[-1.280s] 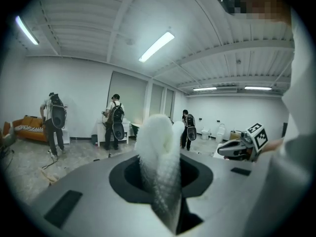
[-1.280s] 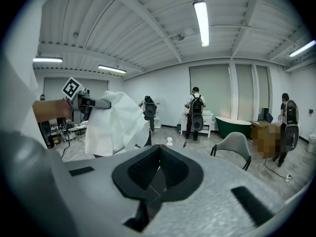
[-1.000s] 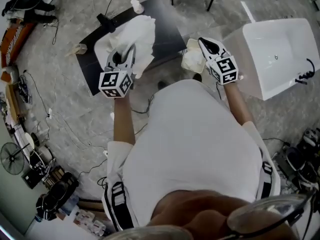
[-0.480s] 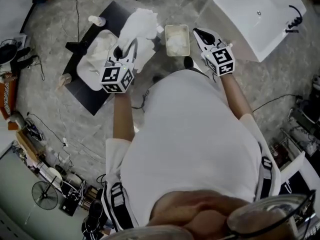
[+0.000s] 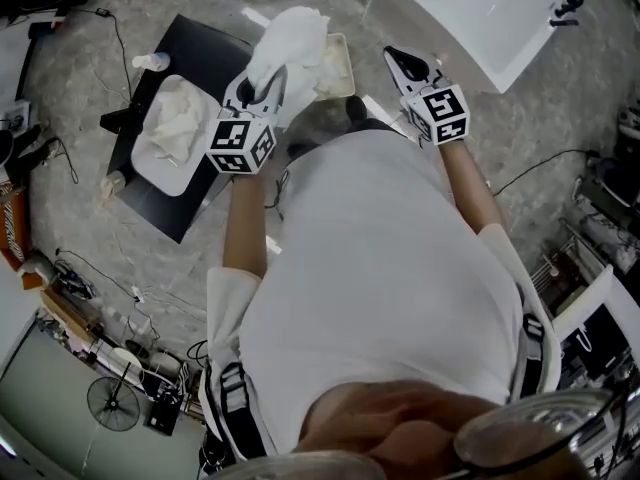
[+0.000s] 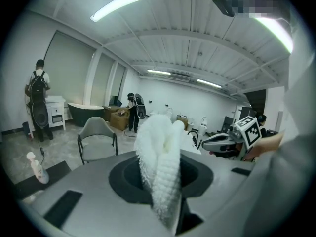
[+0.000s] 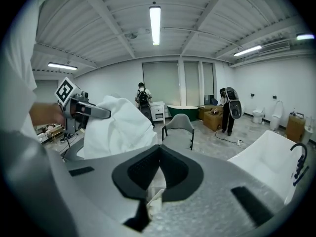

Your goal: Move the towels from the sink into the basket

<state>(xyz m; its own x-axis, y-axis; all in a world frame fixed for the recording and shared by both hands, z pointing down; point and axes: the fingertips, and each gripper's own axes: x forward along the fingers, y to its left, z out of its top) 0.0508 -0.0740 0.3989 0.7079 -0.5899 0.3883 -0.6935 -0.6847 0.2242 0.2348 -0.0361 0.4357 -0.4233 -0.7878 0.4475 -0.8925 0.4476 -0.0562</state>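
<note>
1. Left gripper (image 5: pixel 262 90): I read its jaws clamped on a white fluffy terry towel (image 5: pixel 292 38). The towel is lifted clear of the sink and hangs over the near edge of the cream rectangular basket (image 5: pixel 340 68), hiding part of it.
2. Right gripper (image 5: pixel 400 61): in its own view the jaws are together with nothing between them. It is held just beside the basket, on the side away from the sink.
3. Sink: the white rectangular sink basin (image 5: pixel 145 163) sits on a black rectangular worktop (image 5: pixel 200 43). More crumpled white towels (image 5: pixel 175 128) lie inside it. A small pale bottle (image 5: pixel 150 61) stands on the worktop near the basin.
4. Surface: the floor is grey mottled stone (image 5: pixel 90 238), with black cables trailing across it and a black round fan (image 5: pixel 110 403) at the lower left.
5. Room: a white rectangular bathtub (image 5: pixel 480 13) stands well apart to my right. The gripper views show a grey chair (image 6: pixel 96 137), a ribbed ceiling with strip lights (image 7: pixel 155 23), and people standing far back.
</note>
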